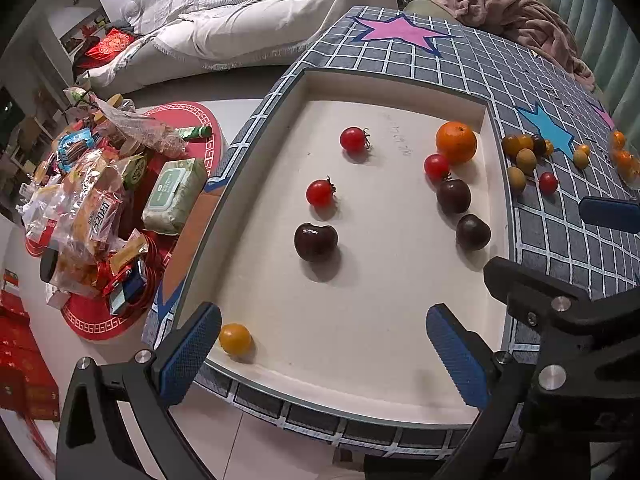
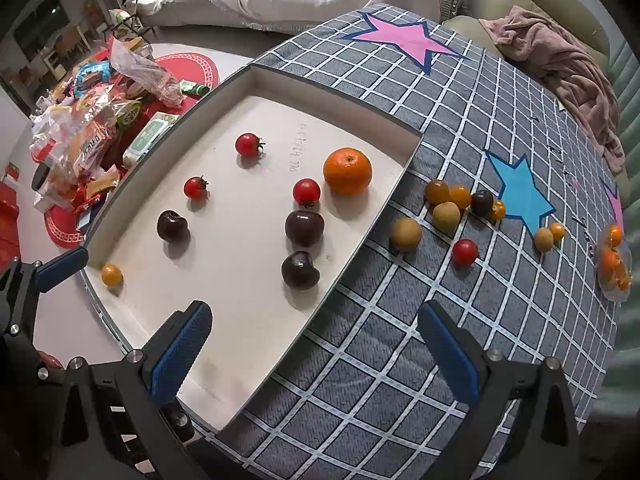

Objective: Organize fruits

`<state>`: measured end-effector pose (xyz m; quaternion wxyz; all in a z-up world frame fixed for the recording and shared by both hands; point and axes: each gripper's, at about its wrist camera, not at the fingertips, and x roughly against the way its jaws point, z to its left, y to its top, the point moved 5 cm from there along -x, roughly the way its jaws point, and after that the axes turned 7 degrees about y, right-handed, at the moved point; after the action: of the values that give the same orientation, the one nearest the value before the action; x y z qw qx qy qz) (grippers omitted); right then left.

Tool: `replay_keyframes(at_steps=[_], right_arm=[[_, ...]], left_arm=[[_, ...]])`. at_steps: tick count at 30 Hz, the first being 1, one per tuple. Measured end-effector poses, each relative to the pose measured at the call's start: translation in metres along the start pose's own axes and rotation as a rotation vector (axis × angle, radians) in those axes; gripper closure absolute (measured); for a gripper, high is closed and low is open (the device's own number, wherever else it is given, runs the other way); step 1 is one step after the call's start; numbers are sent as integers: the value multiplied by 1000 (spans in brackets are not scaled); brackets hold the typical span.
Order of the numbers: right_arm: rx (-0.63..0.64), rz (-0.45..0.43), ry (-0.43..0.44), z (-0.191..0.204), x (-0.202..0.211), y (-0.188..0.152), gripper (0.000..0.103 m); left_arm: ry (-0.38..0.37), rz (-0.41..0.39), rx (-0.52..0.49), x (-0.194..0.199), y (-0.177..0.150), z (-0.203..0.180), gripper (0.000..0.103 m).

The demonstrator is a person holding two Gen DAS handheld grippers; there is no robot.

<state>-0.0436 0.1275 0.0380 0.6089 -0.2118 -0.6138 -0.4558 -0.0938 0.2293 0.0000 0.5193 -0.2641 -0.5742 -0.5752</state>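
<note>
A white tray (image 1: 360, 380) (image 2: 224, 380) lies on a checked cloth. In it sit an orange (image 1: 456, 141) (image 2: 347, 171), three red cherry tomatoes (image 1: 320, 192) (image 2: 195, 187), three dark cherries (image 1: 315, 241) (image 2: 172, 225) and a small yellow tomato (image 1: 235, 338) (image 2: 111, 274). Several loose small fruits (image 1: 525, 160) (image 2: 445, 216) lie on the cloth right of the tray, among them a red tomato (image 2: 464, 252). My left gripper (image 1: 324, 352) is open and empty over the tray's near edge. My right gripper (image 2: 314, 348) is open and empty over the tray's right rim.
A clear container with small oranges (image 2: 614, 264) stands at the far right on the cloth. A pink blanket (image 2: 560, 64) lies at the back right. Snack bags (image 1: 92, 200) pile on a low red-matted table to the left. A sofa (image 1: 240, 12) is behind.
</note>
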Motion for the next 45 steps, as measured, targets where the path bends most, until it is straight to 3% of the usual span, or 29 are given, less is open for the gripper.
replay_keyframes(at_steps=[45], right_arm=[[8,7,4,0,-6,1,0]], left_arm=[[9,5,-14,-4,-1,-4,0]])
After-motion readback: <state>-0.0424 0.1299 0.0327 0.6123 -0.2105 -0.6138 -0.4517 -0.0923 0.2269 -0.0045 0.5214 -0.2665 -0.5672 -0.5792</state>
